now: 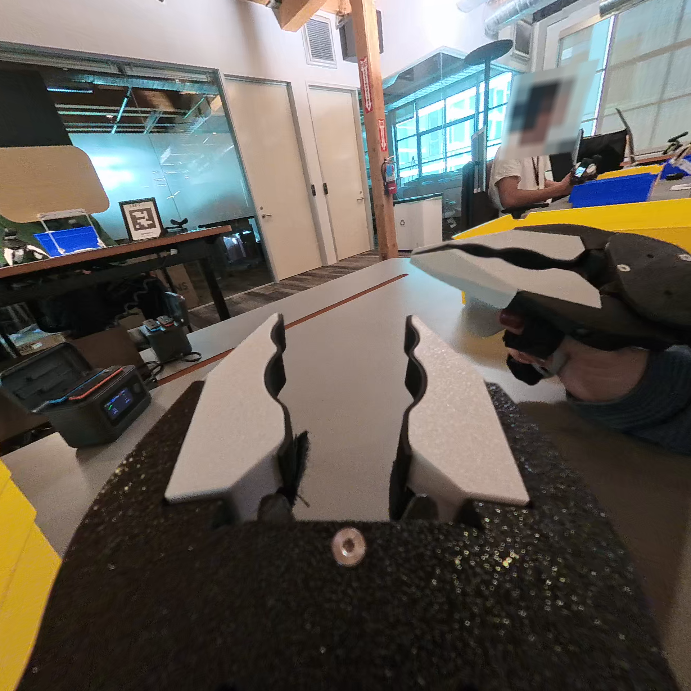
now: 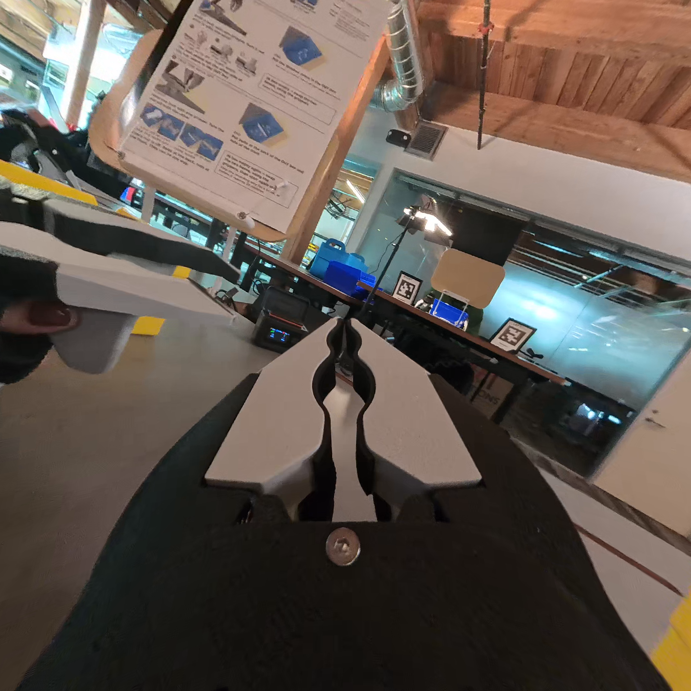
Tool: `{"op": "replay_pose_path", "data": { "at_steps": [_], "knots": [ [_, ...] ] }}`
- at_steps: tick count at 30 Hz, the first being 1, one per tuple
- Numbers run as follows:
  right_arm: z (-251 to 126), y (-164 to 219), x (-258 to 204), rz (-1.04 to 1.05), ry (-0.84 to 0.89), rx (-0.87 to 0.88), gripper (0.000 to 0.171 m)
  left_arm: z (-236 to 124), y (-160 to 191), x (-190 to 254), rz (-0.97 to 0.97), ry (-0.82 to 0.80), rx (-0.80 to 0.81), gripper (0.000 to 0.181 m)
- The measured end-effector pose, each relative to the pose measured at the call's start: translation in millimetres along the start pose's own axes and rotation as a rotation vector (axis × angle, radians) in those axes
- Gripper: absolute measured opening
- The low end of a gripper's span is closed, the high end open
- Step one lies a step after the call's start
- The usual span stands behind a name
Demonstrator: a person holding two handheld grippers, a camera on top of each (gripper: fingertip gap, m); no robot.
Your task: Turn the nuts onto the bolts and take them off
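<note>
No nuts or bolts show in either view. My left gripper (image 1: 343, 325) is open and empty, with its grey fingers (image 1: 243, 404) spread wide just above the grey table (image 1: 344, 392). My right gripper (image 1: 414, 257) comes in from the right, held by a hand, and its tips are closed on nothing. In the right wrist view the right gripper (image 2: 342, 322) is shut and empty, tilted over the table (image 2: 112, 430). The left gripper (image 2: 235, 297) shows at the left with its fingers apart.
A black power unit (image 1: 93, 404) stands at the table's left edge and also shows in the right wrist view (image 2: 280, 321). Yellow bins lie at the right (image 1: 598, 218) and near left (image 1: 18, 561). An instruction sheet (image 2: 243, 112) stands on a stand. A person (image 1: 523, 179) sits far right. Some 7 cm of space lies between my two pairs of fingers.
</note>
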State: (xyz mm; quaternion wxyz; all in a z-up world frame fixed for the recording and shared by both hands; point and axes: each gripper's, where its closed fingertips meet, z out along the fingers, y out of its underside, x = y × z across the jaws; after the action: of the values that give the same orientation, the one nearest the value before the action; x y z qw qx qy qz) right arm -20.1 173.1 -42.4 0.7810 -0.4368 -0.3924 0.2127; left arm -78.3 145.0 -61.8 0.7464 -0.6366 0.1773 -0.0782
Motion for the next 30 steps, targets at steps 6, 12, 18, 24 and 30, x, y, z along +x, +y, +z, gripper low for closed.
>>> {"op": "replay_pose_path", "data": {
  "at_steps": [6,12,18,24,30],
  "knots": [
    [2.5,9.9,9.7,0.093,0.011,-0.02,0.0,7.3,10.9,-0.4,-0.044,0.012,-0.04,0.06],
    [9.3,13.9,8.3,0.076,-0.016,-0.017,0.0,11.9,12.2,3.7,-0.004,0.017,-0.045,0.059],
    [33.7,35.3,22.5,0.017,0.016,-0.063,0.0,12.5,12.5,2.4,-0.02,0.014,-0.044,0.059],
    [44.2,49.1,40.8,0.08,0.058,-0.085,0.0,12.1,11.9,2.8,-0.038,0.024,-0.039,0.06],
    [42.4,38.7,18.8,0.024,-0.037,-0.049,0.0,11.3,11.3,5.8,-0.038,0.038,-0.037,0.06]
  ]
}}
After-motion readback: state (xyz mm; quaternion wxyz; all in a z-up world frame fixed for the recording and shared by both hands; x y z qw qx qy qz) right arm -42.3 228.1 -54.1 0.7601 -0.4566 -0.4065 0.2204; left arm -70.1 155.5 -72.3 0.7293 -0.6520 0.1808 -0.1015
